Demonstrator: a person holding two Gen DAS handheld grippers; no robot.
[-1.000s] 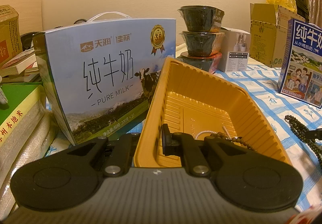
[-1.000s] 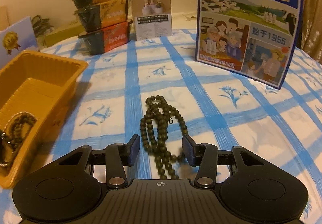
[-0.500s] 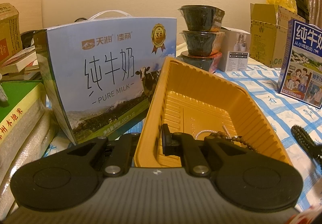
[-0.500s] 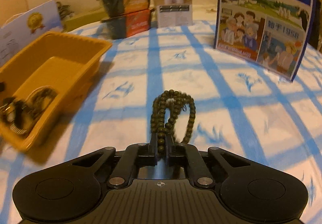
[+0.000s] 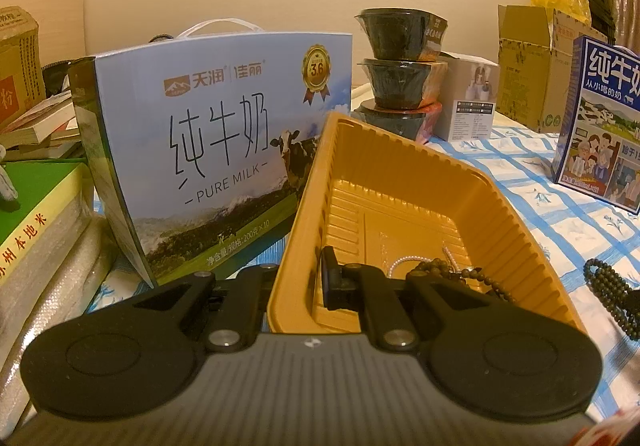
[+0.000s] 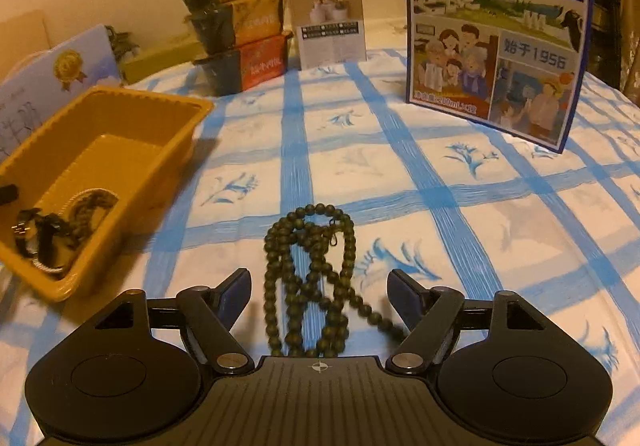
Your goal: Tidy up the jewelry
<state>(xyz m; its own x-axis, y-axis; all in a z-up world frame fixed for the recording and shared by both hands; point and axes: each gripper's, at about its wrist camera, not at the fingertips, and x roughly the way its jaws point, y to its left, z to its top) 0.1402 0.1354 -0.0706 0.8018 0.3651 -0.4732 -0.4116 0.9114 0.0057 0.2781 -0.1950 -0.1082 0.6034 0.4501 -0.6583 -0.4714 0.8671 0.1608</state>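
On the checked surface (image 6: 400, 165), with the right tool (image 6: 320, 294) spread wide astride the dark bead necklace (image 6: 310, 270), close on several bunched strands together, while the left tool (image 5: 298, 282) clamps the yellow tray (image 5: 520, 230) wall to steady it.

both my grippers look the same on cam, left gripper (image 5: 298, 282) and right gripper (image 6: 319, 292): matte black linkage arms with silver pivot screws, round discs either side, ribbed grey body with a tiny white logo, bluish fingers (image 6: 236, 296).
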